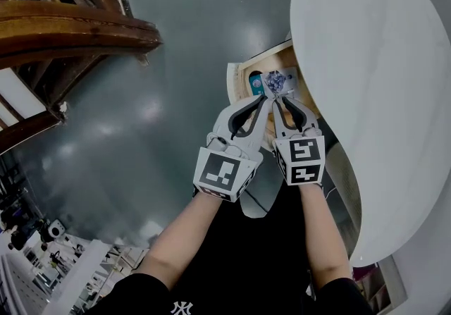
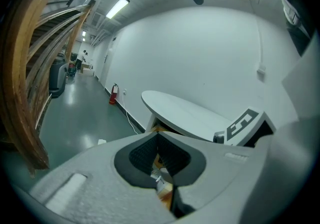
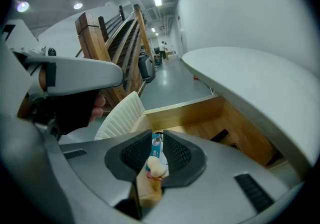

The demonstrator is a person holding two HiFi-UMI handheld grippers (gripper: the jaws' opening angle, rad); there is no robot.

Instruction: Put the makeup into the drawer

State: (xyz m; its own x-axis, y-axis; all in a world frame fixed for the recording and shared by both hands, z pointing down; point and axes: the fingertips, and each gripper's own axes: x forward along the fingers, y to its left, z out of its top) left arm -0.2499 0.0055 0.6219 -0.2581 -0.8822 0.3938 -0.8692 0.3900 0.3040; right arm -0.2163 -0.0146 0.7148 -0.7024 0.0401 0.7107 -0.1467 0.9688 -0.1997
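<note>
An open wooden drawer sticks out from under the white oval table. Both grippers hover over it, tips close together. My right gripper is shut on a makeup pack, a clear blister on a teal card. In the right gripper view, the makeup pack with a beige puff sits between the pads of the right gripper, above the drawer's wall. My left gripper is beside it, jaws together and holding nothing. A teal item lies in the drawer.
The table top overhangs the drawer closely on the right. A white ribbed chair stands just left of the drawer. A wooden staircase rises at the far left across grey floor.
</note>
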